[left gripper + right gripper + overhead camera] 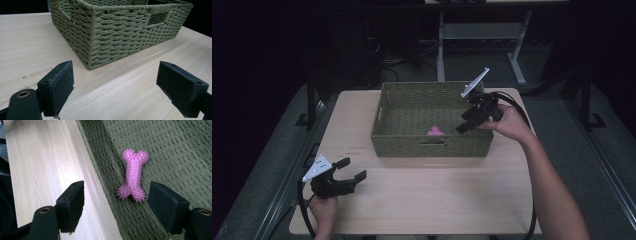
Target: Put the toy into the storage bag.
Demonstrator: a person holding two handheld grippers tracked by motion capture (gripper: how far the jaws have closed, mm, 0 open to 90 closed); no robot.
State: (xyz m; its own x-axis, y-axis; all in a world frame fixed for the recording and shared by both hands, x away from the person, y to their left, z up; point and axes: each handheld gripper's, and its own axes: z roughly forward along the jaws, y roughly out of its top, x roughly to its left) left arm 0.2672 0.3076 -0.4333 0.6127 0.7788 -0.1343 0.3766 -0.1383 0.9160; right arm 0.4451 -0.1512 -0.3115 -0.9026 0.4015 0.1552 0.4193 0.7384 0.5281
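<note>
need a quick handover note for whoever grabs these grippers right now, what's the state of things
Right gripper: open, nothing between the jaws, held over the right part of the green woven basket.
Left gripper: open and empty, low over the table at its front left corner, pointing toward the basket.
Pink bone toy: lying flat on the basket floor, close to the front wall, free of both grippers.
Done: the toy is in the basket.
Left: probably only to draw the right gripper clear; I see nothing else waiting on the table.
</note>
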